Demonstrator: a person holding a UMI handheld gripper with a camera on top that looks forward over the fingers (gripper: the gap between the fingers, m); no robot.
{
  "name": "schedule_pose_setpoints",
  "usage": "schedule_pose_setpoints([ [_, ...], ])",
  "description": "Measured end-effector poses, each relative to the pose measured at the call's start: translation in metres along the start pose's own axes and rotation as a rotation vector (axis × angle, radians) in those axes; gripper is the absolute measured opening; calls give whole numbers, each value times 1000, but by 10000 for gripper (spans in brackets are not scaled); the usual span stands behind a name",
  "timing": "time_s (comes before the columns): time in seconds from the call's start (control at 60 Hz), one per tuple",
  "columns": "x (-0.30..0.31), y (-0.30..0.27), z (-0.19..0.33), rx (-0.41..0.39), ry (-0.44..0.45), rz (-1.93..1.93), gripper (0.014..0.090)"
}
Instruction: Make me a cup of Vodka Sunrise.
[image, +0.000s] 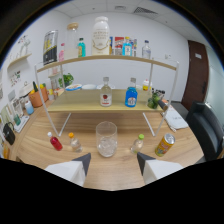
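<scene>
L to R across the wooden table (35, 145): red-capped small bottle (55, 142) lying off to the gripper's left; next the orange-capped small bottle (74, 142), a bit nearer centre; then the glass (106, 139), upright w/ what looks like ice in the bottom, standing just ahead of the fingers and roughly on the centre line btwn them; then the green-capped small bottle (137, 143) just right of the glass; furthest right the yellow can (164, 144), tilted.

Gripper (114, 165) wide open, nothing held; both fingertips point fwd at the glass, apart from it.

Behind, on the lower shelf (85, 106): clear bottle w/ red label (105, 93), prob. the vodka, almost straight beyond the glass, long axis vertical; blue bottle (131, 94) just right of it.

Key relation, as I judge it: the vodka candidate sits dead ahead but beyond and above the glass, so a reach fwd must go over or round the glass w/o knocking it; the small bottles flank it close on both sides; approach w/ fingers either side of the bottle's upright body; drink not yet started, only ice in.
</scene>
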Motion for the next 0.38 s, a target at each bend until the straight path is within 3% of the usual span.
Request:
schedule_pose_setpoints([
  [0.383, -12, 5, -8, -8, 35, 10, 861],
])
